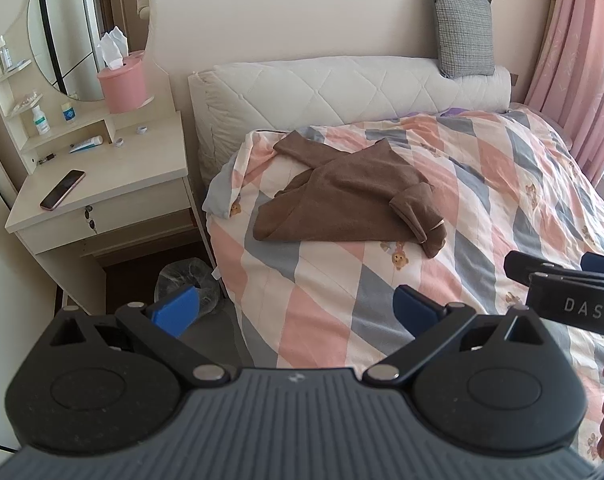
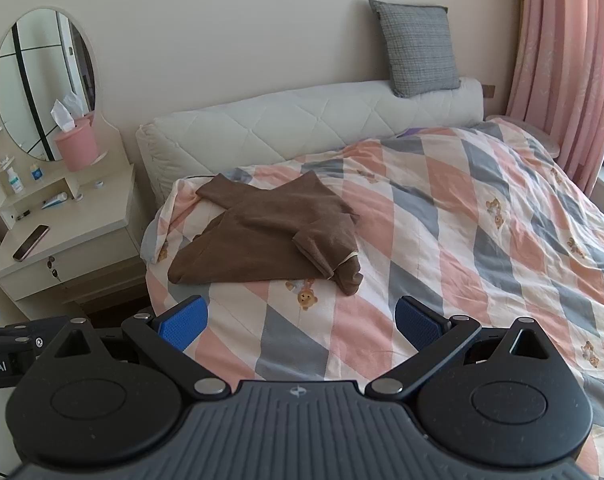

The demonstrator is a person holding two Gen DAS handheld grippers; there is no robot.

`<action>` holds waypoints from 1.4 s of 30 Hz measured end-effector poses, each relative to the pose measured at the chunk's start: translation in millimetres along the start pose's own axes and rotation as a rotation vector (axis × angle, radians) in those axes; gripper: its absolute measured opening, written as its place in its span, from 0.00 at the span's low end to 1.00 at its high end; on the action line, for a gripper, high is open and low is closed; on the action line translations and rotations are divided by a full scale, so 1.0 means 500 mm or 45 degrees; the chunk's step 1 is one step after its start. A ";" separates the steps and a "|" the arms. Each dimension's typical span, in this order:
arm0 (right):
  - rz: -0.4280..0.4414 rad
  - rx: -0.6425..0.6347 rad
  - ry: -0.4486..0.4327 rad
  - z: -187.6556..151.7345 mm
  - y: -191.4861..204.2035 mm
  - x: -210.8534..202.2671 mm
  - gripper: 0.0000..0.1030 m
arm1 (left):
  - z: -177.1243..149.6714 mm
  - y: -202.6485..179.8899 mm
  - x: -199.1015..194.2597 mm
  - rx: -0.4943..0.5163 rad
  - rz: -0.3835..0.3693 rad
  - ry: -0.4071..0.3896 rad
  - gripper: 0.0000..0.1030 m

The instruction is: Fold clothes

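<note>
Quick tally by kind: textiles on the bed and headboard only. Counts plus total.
Brown garment: 1, crumpled on the quilt
Patterned quilt: 1
Grey cushion: 1, leaning on the wall atop the headboard
White quilted headboard pad: 1
Total: 4
Neither gripper, left or right, touches the garment; both open.

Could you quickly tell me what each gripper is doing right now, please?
Left gripper: open, holding nothing.
Right gripper: open, holding nothing.
</note>
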State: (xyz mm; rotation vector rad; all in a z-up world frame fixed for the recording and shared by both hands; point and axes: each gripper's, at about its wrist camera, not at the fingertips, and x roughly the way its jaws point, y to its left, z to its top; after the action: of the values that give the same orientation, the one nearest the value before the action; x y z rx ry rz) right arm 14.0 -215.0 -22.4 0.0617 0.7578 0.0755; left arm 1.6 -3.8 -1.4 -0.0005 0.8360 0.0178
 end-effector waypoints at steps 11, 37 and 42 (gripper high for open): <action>0.012 0.005 -0.005 0.000 -0.013 -0.001 1.00 | -0.009 -0.010 -0.001 0.002 0.002 -0.005 0.99; 0.032 0.029 -0.005 -0.022 -0.051 -0.014 1.00 | -0.028 -0.041 -0.025 0.011 0.013 0.001 0.99; 0.026 0.057 0.005 -0.024 -0.062 -0.007 1.00 | -0.024 -0.047 -0.012 0.023 0.005 0.009 0.99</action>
State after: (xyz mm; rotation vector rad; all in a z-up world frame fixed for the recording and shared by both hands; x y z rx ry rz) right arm 4.7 -245.9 -31.2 0.1122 0.7631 0.0784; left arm -11.1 -27.5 -5.2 0.0183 0.8434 0.0140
